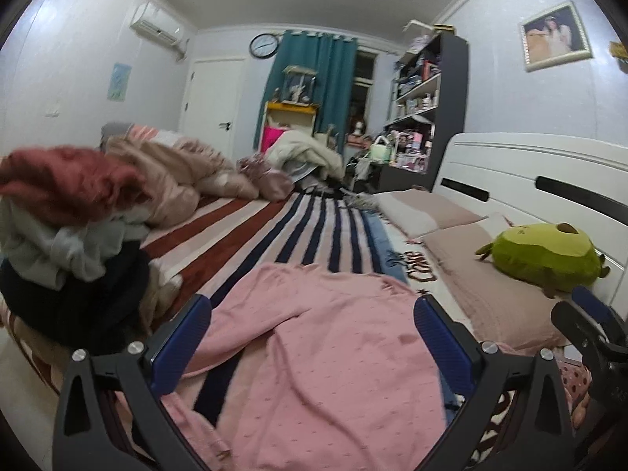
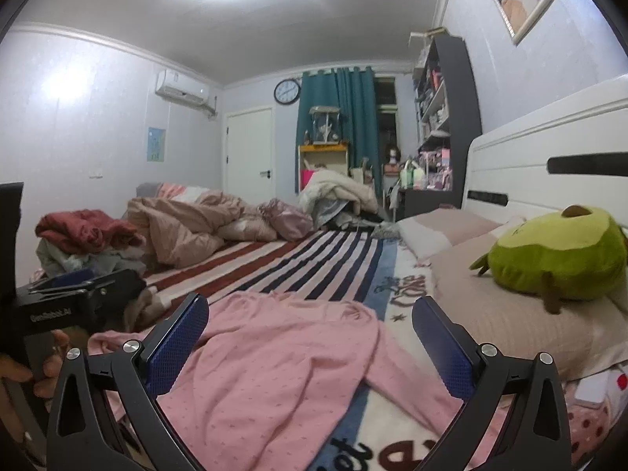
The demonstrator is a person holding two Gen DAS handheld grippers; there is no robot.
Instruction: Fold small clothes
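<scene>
Both tongs, left (image 1: 312, 343) and right (image 2: 310, 343), gape empty over the rumpled pink top (image 1: 325, 353); pinching 2 layers risks a crooked fold

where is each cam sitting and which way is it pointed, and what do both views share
Left wrist: sits on the left gripper, low over the bed, facing along it toward the teal curtain; its open blue fingers frame the pink garment, and the right gripper shows at the right edge.
Right wrist: sits on the right gripper, same heading, nearer the green plush; the left gripper and a hand show at left.
Shared: pink garment, plush, curtain, wall clock.
</scene>
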